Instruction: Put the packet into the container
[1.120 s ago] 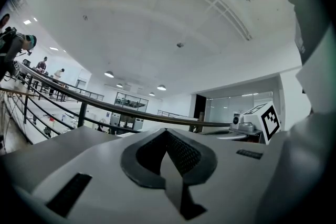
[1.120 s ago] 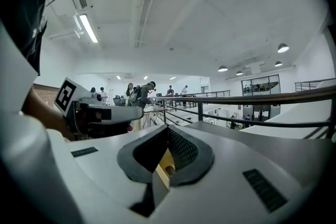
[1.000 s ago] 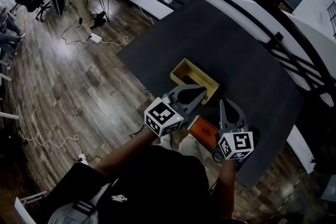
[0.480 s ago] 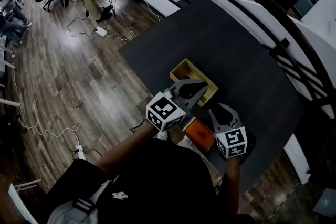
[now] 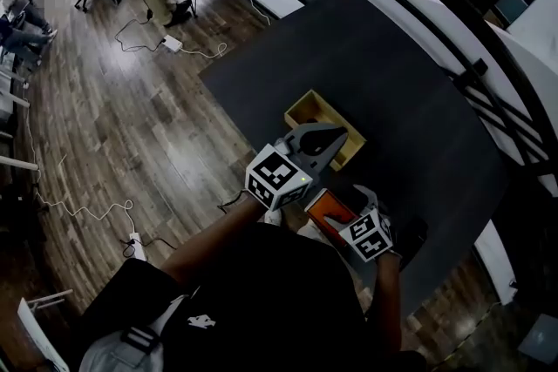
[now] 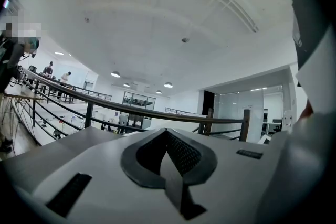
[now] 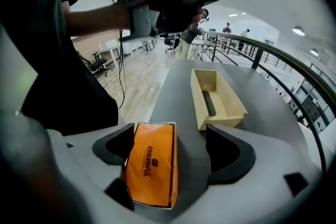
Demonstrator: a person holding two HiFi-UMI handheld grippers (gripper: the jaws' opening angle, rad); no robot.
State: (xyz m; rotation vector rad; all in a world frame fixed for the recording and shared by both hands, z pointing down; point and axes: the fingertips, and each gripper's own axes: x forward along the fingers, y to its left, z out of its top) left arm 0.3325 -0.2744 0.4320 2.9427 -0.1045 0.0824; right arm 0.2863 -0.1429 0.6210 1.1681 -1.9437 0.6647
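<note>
on the dark table (image 5: 392, 83), at 6 o'clock from the wooden container (image 5: 302, 111): orange packet (image 5: 330, 211) lying flat between the jaws of the right gripper (image 5: 357, 203).

in the right gripper view, jaws wide apart, having just been opening, not clamped on anything; packet (image 7: 151, 170) close against the 9 o'clock jaw and clear of the 3 o'clock jaw. further on, toward 1 o'clock from the packet, container (image 7: 223, 107) open on top, apart from the packet, with one dark long thing (image 7: 208, 102) lying inside. in the head view, left gripper (image 5: 324, 138) held above the near end of the container, at 12 o'clock from the packet; in the left gripper view, jaws closed together with nothing between them, pointing out past a railing (image 6: 157, 113).
</note>
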